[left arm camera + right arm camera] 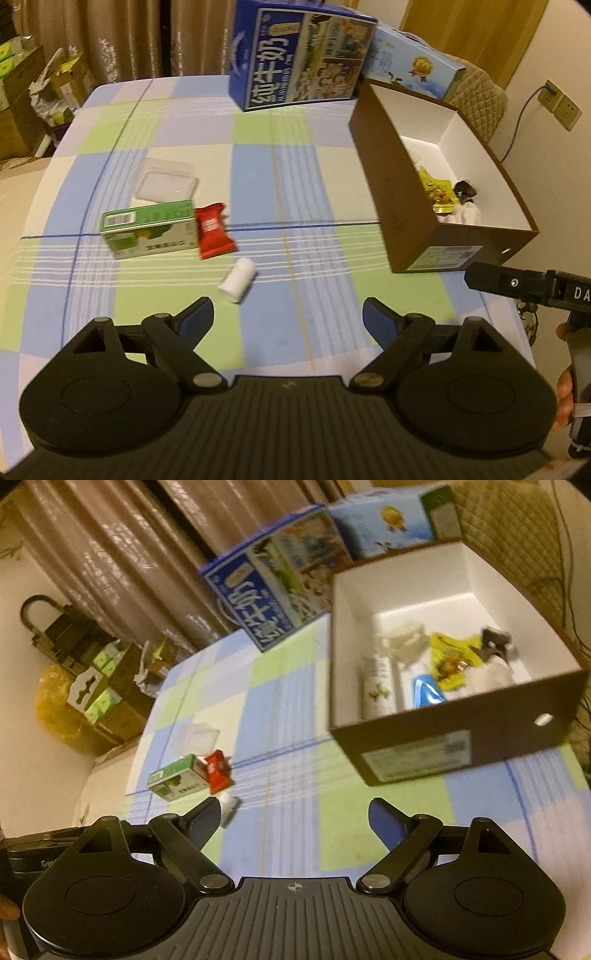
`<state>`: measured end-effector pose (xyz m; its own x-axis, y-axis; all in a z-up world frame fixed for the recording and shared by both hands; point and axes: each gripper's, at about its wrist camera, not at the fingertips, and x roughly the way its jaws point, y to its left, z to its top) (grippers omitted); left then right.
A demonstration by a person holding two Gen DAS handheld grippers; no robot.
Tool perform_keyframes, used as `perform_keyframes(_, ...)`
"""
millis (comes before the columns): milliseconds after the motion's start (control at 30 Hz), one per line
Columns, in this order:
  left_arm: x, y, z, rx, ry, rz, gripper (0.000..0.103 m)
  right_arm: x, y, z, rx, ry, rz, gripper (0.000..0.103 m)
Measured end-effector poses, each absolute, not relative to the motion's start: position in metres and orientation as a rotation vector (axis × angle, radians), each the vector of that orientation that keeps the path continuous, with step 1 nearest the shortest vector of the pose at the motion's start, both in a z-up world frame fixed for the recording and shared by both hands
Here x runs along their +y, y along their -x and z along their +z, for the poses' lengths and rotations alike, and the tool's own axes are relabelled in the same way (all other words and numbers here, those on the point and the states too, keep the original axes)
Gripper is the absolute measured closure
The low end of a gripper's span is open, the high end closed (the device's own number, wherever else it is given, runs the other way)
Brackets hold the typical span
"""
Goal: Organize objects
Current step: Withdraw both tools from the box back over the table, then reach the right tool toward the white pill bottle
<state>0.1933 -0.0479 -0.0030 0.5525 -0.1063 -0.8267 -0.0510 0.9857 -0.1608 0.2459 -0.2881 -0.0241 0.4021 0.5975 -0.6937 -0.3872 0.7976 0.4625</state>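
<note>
the left gripper (pixel 288 314) hovered above the checked blue, green and white cloth of the desk (pixel 258 155), fingers spread wide and holding nothing. the right gripper (pixel 291 814) was likewise wide and empty; in the left wrist view its black body showed at the right edge of the frame, beside the brown cardboard box with a white interior (pixel 402 206).

four loose items remained in the centre left of the left wrist view: a small white cylindrical roll (pixel 237 280) lying on its side just ahead of the left fingertips, a red foil snack packet (pixel 213 230), a green and white rectangular carton (pixel 149 229) touching the packet, and a clear plastic clamshell tray (pixel 166 181) just behind the carton. the roll lay nearest, so it was judged the likely next pick for the left gripper.

the box sat in the upper right of the right wrist view, open side up, which allowed drops from above. it already held a white patterned tube (pixel 377 683), a blue sachet (pixel 424 692), a yellow snack packet (pixel 448 657), and dark and white items too blurred to identify. the task was judged partly complete.

a large blue milk carton box (pixel 295 59) and a pale blue box (pixel 413 62) stood behind, near the far edge of the desk, apart from the loose items.
</note>
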Motion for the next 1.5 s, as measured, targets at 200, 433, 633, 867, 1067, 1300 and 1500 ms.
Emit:
perform_keyframes(200, -0.019, -0.185, -0.008, 0.996, 0.185, 0.0, 0.017, -0.251, -0.236, -0.033, 0.999, -0.15, 0.66, 0.018)
perform_keyframes(433, 0.012, -0.176, -0.015, 1.007, 0.19, 0.041, 0.017, -0.218, -0.226, -0.044, 1.032, -0.082, 0.686, 0.018)
perform_keyframes(633, 0.03, -0.173, -0.017, 1.01, 0.196, 0.058, 0.017, -0.197, -0.221, -0.049, 1.038, -0.049, 0.701, 0.018)
perform_keyframes(867, 0.045, -0.171, -0.017, 1.005, 0.2, 0.063, 0.017, -0.181, -0.218, -0.052, 1.043, -0.029, 0.713, 0.018)
perform_keyframes(1067, 0.053, -0.169, -0.02, 1.008, 0.2, 0.069, 0.017, -0.165, -0.214, -0.056, 1.055, -0.003, 0.726, 0.018)
perform_keyframes(1300, 0.065, -0.168, -0.025, 1.014, 0.202, 0.079, 0.017, -0.146, -0.213, -0.061, 1.063, 0.006, 0.744, 0.018)
perform_keyframes(1500, 0.076, -0.17, -0.03, 1.021, 0.194, 0.088, 0.017, -0.134, -0.214, -0.066, 1.074, 0.007, 0.745, 0.018)
